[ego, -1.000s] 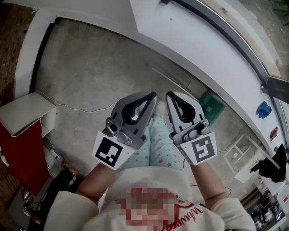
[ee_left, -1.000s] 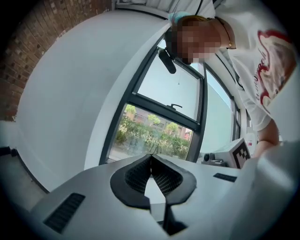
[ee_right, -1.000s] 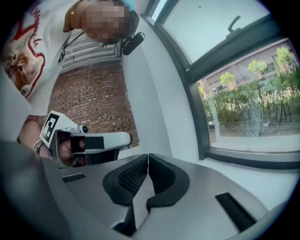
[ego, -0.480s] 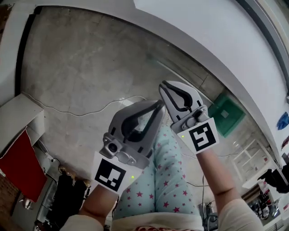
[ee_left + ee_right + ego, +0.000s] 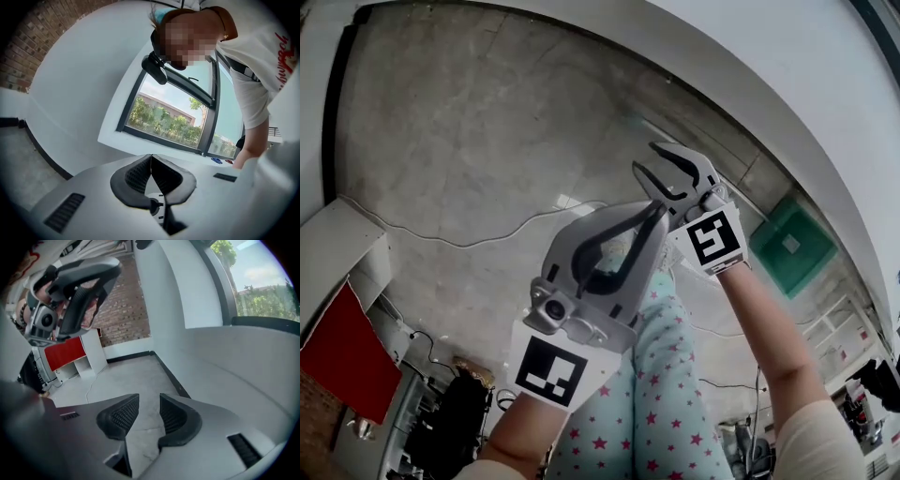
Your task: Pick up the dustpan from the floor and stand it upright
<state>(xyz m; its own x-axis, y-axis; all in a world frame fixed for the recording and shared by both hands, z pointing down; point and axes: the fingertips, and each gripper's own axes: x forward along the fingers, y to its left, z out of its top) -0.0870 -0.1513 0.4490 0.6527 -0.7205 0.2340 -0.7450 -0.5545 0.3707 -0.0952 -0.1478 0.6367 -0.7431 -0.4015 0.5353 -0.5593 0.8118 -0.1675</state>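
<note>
A flat green dustpan (image 5: 792, 246) lies on the grey floor at the foot of the white wall, at the right of the head view. My right gripper (image 5: 645, 156) hangs over the floor to its left, well apart from it. Its jaws are opening and nothing is between them; in the right gripper view the gap of the right gripper (image 5: 149, 399) shows only bare floor. My left gripper (image 5: 661, 208) is nearer to me, its tips shut together on nothing. In the left gripper view the left gripper (image 5: 151, 155) points at the wall and window. Neither gripper view shows the dustpan.
A white cable (image 5: 487, 234) snakes across the concrete floor. A white cabinet with a red front (image 5: 337, 272) stands at the left. A black skirting (image 5: 333, 103) runs along the far wall. My leg in star-patterned trousers (image 5: 666, 375) is below the grippers.
Both grippers have sunk toward the floor, the right one farther and now ahead of the left. The right jaws have gone from shut to parted. The left jaws stay shut.
</note>
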